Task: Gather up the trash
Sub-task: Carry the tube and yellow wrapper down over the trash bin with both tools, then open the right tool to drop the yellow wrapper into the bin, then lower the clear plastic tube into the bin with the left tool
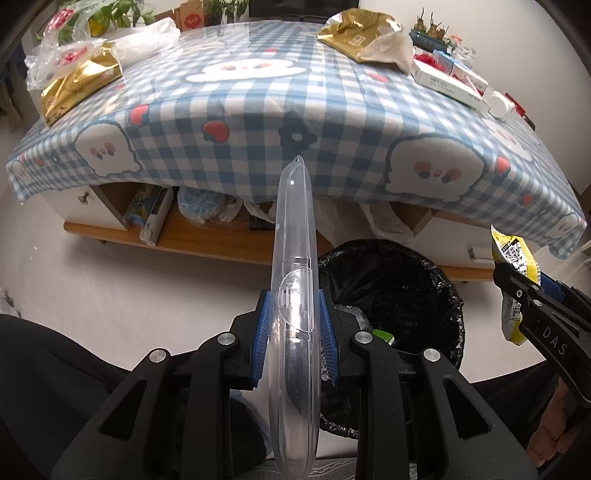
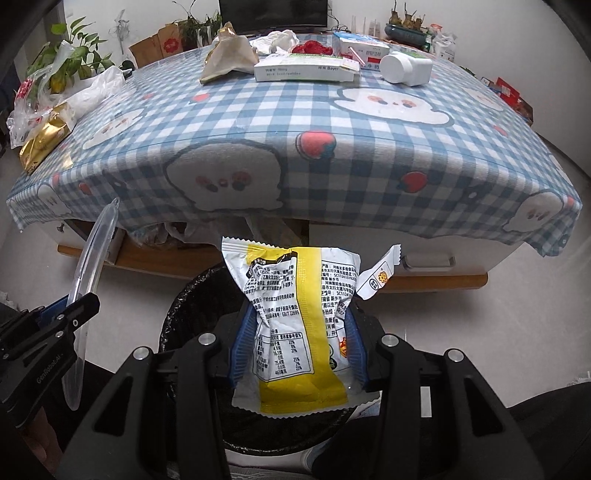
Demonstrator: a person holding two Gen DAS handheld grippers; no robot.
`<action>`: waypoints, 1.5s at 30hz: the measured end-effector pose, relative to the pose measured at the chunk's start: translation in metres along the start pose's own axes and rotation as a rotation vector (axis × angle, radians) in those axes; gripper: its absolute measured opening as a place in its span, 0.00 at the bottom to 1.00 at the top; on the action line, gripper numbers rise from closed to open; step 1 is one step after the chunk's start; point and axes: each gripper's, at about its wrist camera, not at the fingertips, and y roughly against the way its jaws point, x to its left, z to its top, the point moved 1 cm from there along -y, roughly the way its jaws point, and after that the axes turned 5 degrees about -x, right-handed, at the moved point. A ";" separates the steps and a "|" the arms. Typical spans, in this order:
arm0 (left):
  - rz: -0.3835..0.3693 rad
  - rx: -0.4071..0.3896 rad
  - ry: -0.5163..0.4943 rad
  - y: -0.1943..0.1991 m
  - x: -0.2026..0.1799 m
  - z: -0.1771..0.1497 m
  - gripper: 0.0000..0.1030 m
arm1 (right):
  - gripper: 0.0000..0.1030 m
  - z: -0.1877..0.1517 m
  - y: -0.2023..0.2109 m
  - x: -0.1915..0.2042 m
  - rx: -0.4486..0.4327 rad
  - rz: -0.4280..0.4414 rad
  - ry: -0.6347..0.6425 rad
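- Clear plastic case, long and narrow, clamped edge-on between the blue pads of the left gripper; jaws closed down to the case's thickness. It sits over the near-left rim of the trash bin.
- Yellow-and-white snack wrapper, crumpled, pinched between the pads of the right gripper; jaws nearly shut on it. It hangs directly above the bin's mouth.
- Bin: black liner, on the floor, just in front of the table. Something green and clear film visible inside, detail unclear.
- Floor around the bin: pale, glossy.
- Table behind the bin: low, draped in a blue-and-white checked cloth with white cartoon figures and red strawberries; a clear sheet seems to lie on top.
- Wooden shelf under the table, beyond the bin: plastic bags and small packages, plus white drawer fronts at either end.
- Tabletop, far right from the bin: white medicine boxes, a white bottle on its side, red shreds, a torn gold-and-tan bag.
- Tabletop, far left from the bin: gold foil pack, clear and white plastic bags.
- Beyond the table: potted plants, cardboard boxes, a dark screen, white wall.
- Fingers of the person's right hand show on the right gripper's handle, right of the bin.
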 end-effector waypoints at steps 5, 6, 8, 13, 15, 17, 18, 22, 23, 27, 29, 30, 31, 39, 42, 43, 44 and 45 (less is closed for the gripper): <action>0.004 0.005 -0.003 -0.013 -0.001 -0.004 0.24 | 0.41 -0.006 -0.020 0.010 0.046 0.011 0.022; 0.004 0.011 0.001 -0.017 0.000 -0.004 0.24 | 0.41 -0.007 -0.024 0.012 0.052 0.015 0.026; 0.009 0.016 0.002 -0.022 0.001 -0.004 0.24 | 0.41 -0.010 -0.031 0.016 0.064 0.017 0.032; 0.024 0.028 -0.006 -0.031 -0.001 -0.007 0.24 | 0.41 -0.012 -0.045 0.024 0.086 0.025 0.044; 0.025 0.033 0.000 -0.033 0.002 -0.006 0.24 | 0.46 -0.012 -0.047 0.026 0.083 0.031 0.045; 0.029 0.035 0.001 -0.035 0.002 -0.005 0.24 | 0.48 -0.012 -0.048 0.029 0.073 0.026 0.050; 0.030 0.038 0.000 -0.036 0.002 -0.006 0.24 | 0.51 -0.012 -0.048 0.029 0.074 0.027 0.048; 0.032 0.048 -0.008 -0.041 0.000 -0.005 0.24 | 0.60 -0.012 -0.051 0.026 0.078 0.019 0.039; 0.030 0.049 -0.010 -0.042 -0.002 -0.005 0.24 | 0.64 -0.012 -0.051 0.024 0.078 0.016 0.036; 0.018 0.051 -0.024 -0.046 -0.008 -0.006 0.24 | 0.77 -0.013 -0.049 0.013 0.073 0.004 0.019; 0.013 0.050 -0.026 -0.048 -0.011 -0.006 0.24 | 0.82 -0.013 -0.048 0.006 0.076 0.001 0.014; 0.009 0.051 -0.027 -0.049 -0.014 -0.006 0.24 | 0.86 -0.014 -0.047 0.003 0.077 -0.004 0.014; 0.004 0.053 -0.028 -0.049 -0.017 -0.005 0.24 | 0.87 -0.014 -0.046 -0.002 0.075 -0.010 0.012; -0.032 0.058 -0.044 -0.050 -0.043 -0.005 0.24 | 0.92 -0.016 -0.038 -0.040 0.080 -0.064 -0.039; -0.049 0.059 -0.058 -0.049 -0.058 -0.007 0.24 | 0.92 -0.014 -0.031 -0.050 0.065 -0.079 -0.035; -0.053 0.059 -0.064 -0.049 -0.062 -0.008 0.24 | 0.92 -0.012 -0.027 -0.054 0.054 -0.089 -0.023; -0.058 0.060 -0.071 -0.048 -0.065 -0.008 0.24 | 0.92 -0.011 -0.022 -0.058 0.042 -0.105 -0.017; -0.064 0.061 -0.078 -0.048 -0.070 -0.008 0.24 | 0.92 -0.010 -0.019 -0.064 0.032 -0.120 -0.020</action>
